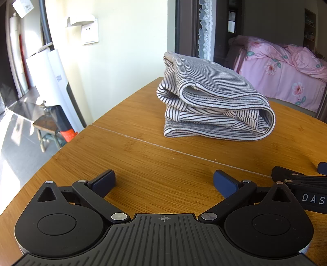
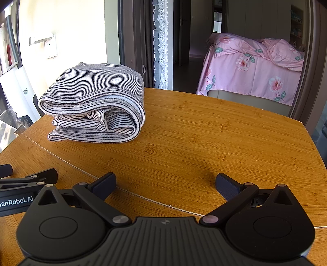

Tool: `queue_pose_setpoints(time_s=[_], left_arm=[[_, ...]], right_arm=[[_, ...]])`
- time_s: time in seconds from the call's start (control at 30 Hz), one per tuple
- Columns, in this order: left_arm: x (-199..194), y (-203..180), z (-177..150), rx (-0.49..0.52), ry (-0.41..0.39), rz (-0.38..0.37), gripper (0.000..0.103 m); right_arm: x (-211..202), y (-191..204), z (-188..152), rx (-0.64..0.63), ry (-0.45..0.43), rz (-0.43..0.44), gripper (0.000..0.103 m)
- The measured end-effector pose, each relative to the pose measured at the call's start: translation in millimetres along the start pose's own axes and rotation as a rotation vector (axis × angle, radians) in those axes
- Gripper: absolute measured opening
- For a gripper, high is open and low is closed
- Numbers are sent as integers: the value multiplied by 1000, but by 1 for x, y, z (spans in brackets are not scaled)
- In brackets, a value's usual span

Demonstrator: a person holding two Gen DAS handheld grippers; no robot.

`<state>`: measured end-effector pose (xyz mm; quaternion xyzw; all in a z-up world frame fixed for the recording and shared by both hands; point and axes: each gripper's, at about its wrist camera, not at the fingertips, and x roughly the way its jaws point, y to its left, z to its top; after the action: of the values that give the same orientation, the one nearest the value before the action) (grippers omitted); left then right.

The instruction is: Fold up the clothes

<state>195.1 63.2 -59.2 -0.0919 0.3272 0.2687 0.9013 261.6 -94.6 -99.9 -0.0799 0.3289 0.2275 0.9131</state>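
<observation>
In the left wrist view, the black-and-white striped knit garment [image 1: 214, 100] is seen folded into a compact stack on the bamboo-grain wooden table [image 1: 143, 163], well apart from the left gripper [image 1: 164, 182], whose jaws are spread and empty; folding is judged essentially done. In the right wrist view, the right gripper [image 2: 165, 184] is likewise spread and empty; the garment's far side is hidden, and other clothes cannot be ruled out.

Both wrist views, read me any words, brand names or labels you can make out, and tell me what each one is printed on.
"DAS", cut off by the picture's edge: white letters on the right gripper body, seen in the left wrist view.
"enRobot.AI", start cut off: white letters on the left gripper body, seen in the right wrist view.
White tag hanging top left: print too blurred to read.
Striped folded garment: no text visible.
</observation>
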Motion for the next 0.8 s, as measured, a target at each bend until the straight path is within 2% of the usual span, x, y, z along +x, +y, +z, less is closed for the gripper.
queue_pose_setpoints(time_s=[0.2, 0.33, 0.5, 0.8], left_arm=[[1, 1, 1, 14, -1, -22, 103], [-2, 6, 2, 80, 41, -108, 103], [-4, 9, 1, 49, 52, -59, 103], [-1, 7, 3, 35, 49, -42, 103]], right_arm=[[2, 3, 2, -1, 0, 1, 103], [2, 2, 1, -3, -1, 4, 103], [0, 3, -1, -12, -1, 15, 103], [-3, 2, -4, -24, -1, 31, 103]])
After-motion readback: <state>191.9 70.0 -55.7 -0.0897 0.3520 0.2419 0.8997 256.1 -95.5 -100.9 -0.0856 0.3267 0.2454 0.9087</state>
